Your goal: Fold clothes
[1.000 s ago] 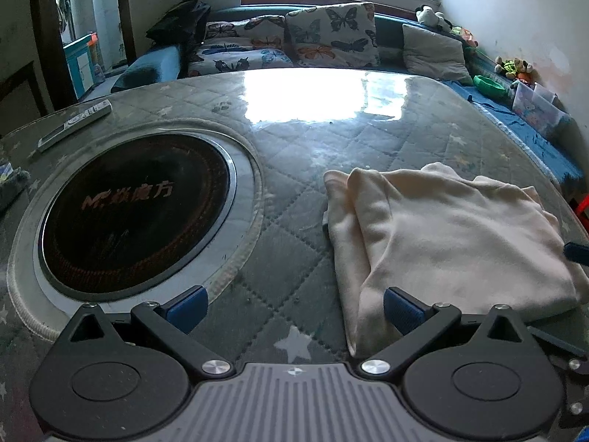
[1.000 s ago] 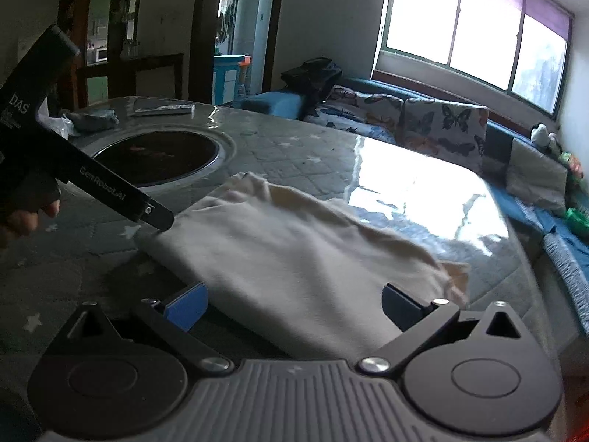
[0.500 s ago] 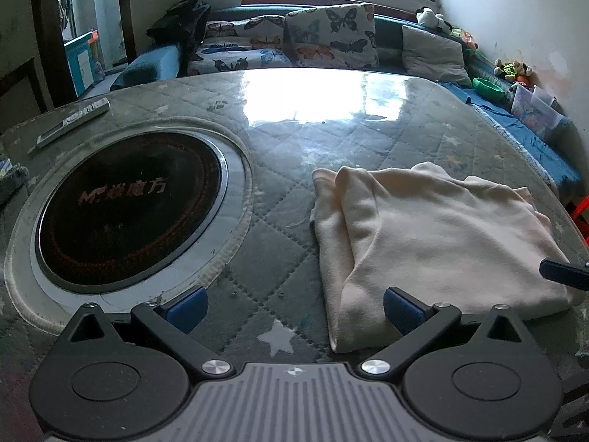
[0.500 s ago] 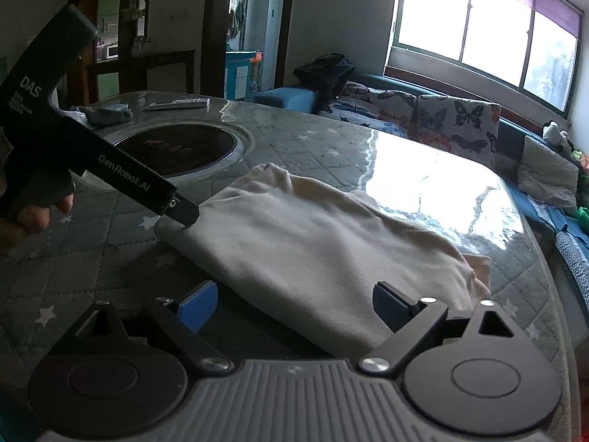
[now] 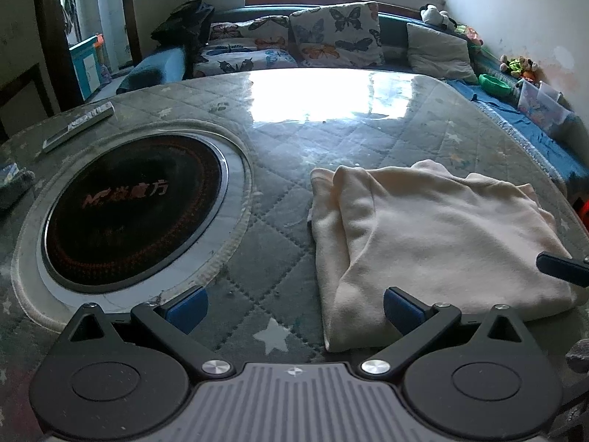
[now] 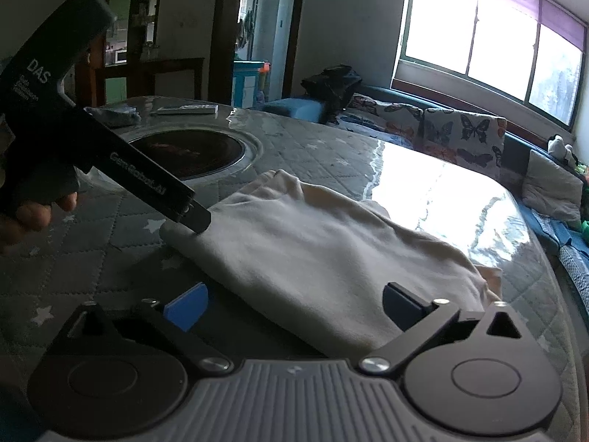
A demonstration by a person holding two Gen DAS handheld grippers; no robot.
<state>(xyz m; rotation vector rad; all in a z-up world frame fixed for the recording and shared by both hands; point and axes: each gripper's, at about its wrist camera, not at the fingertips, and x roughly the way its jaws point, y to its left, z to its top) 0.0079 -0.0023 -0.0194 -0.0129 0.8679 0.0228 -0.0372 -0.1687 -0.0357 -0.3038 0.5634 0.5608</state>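
A cream garment (image 5: 434, 235), folded into a rough rectangle, lies flat on the quilted grey table cover (image 5: 279, 191). My left gripper (image 5: 294, 309) stands open at the garment's near left corner, with its right pad over the cloth edge and nothing gripped. In the right wrist view the same garment (image 6: 331, 243) spreads ahead of my right gripper (image 6: 294, 309). Its jaws are opening wide, with the near folded edge lying low between them, not pinched. The left gripper's finger (image 6: 193, 217) rests at the garment's left corner, and the right gripper's finger (image 5: 561, 269) shows at the cloth's right side.
A round dark hotplate (image 5: 136, 206) with a pale ring is set into the table on the left. A remote control (image 5: 79, 125) lies beyond it. A sofa with butterfly cushions (image 5: 331, 37) runs behind the table. A person's hand (image 6: 33, 213) holds the left gripper.
The right jaws narrowed a little and then spread wide again. The garment sits slightly further left in the left wrist view. Its folds look the same.
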